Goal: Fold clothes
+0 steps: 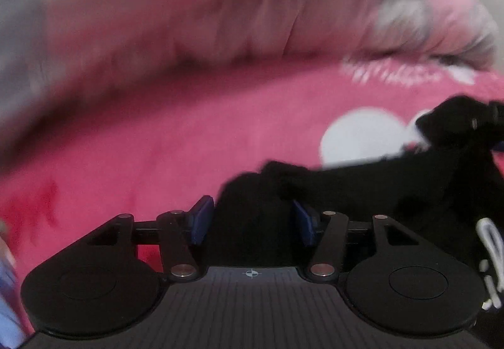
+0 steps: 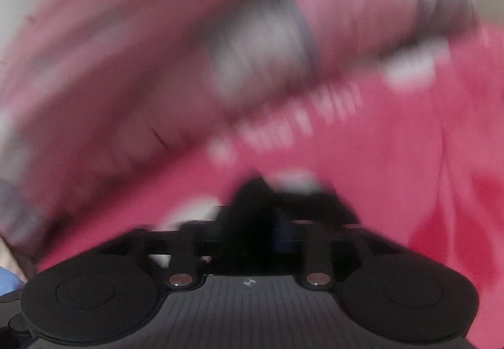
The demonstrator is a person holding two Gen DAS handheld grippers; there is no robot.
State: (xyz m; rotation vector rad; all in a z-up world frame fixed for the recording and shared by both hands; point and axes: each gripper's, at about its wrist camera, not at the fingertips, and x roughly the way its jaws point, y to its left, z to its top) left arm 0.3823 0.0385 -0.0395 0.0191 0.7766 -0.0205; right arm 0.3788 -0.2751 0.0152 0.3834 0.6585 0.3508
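- A black garment lies bunched between the blue-padded fingers of the left gripper and trails off to their right, draped over a pink cloth with white shapes printed on it.
- At the far right of the left wrist view, beyond the fingers, the right gripper shows as a dark form with the same black fabric bunched at it; a white cord hangs at that edge.
- Ahead of both pairs of fingers, the pink cloth rises into a paler pink and grey fold, heavily smeared by motion blur.
- The left fingers stand partly apart, black fabric filling the gap and touching both pads; whether they press it cannot be told for certain.
- In the right wrist view, the black garment fills the space at the right gripper, the pink cloth just beyond; blur hides how far its fingers stand apart.
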